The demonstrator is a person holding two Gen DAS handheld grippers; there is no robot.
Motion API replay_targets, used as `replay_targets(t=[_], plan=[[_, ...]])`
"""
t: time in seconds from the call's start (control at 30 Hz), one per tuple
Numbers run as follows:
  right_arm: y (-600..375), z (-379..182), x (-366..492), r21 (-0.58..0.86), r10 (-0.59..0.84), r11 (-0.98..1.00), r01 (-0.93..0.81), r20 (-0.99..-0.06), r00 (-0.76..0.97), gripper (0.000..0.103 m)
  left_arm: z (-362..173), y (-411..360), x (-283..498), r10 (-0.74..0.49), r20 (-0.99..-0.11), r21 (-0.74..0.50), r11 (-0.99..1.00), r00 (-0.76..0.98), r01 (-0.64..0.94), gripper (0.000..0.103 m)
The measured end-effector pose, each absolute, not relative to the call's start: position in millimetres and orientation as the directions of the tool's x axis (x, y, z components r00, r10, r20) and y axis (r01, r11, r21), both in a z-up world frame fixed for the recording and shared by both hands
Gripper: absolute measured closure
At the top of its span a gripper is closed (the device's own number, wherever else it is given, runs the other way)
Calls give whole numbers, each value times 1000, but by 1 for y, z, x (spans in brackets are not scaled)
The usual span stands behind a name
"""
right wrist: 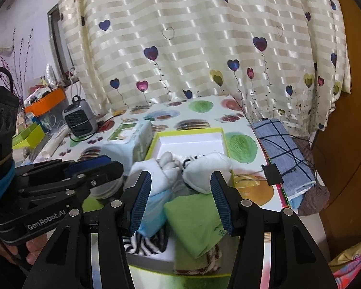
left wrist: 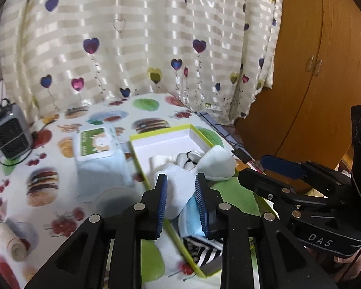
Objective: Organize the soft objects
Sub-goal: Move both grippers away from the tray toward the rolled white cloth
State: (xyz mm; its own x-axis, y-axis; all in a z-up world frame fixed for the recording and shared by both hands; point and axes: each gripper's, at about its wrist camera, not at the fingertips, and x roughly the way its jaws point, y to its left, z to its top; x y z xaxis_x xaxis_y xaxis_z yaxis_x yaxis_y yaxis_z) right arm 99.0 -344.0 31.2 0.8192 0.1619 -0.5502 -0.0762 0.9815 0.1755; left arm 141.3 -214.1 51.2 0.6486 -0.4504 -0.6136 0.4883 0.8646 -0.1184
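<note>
A rolled cloth (left wrist: 13, 245) at the far left of the counter (left wrist: 67, 168) is blurred. Next comes a wipes pack (left wrist: 98, 144), its label unreadable. The left gripper (left wrist: 181, 202) tilts downward over the box (left wrist: 161, 137), jaws slightly apart, a white cloth (left wrist: 180, 192) behind them, contact unclear. Socks (right wrist: 204, 168) fill the box, partly hidden. The right gripper (right wrist: 180, 202) tilts downward, jaws wide and empty, above a green cloth (right wrist: 195, 221) and a striped piece (right wrist: 146, 243).

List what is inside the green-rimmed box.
The box holds white socks, a light blue cloth, a black-and-white striped piece and a green cloth. Its far end is bare white; anything beneath the pile is covered.
</note>
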Motion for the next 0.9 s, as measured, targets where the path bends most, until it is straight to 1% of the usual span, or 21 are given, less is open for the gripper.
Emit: replay_targets(t=[0.23,0.3,0.37,0.43,0.9], plan=[[-319,42,85,166,199,978,-129,-533,822,50,59,-180,124,-409,-605,-115,894,683,434,79],[-311,43,83,168,218,974,-150,-535,817,50,60,-170,119,-398,-602,-117,901,692,417,77],[-302,44,81,165,235,971,-172,-534,813,50,61,-158,114,-387,-597,-120,909,703,399,68],[-292,46,79,161,252,967,-196,-535,806,49,62,-149,110,-377,-594,-122,915,711,383,65],[-240,42,78,137,328,942,-306,-566,756,49,49,-89,95,-298,-611,-141,953,733,270,62]])
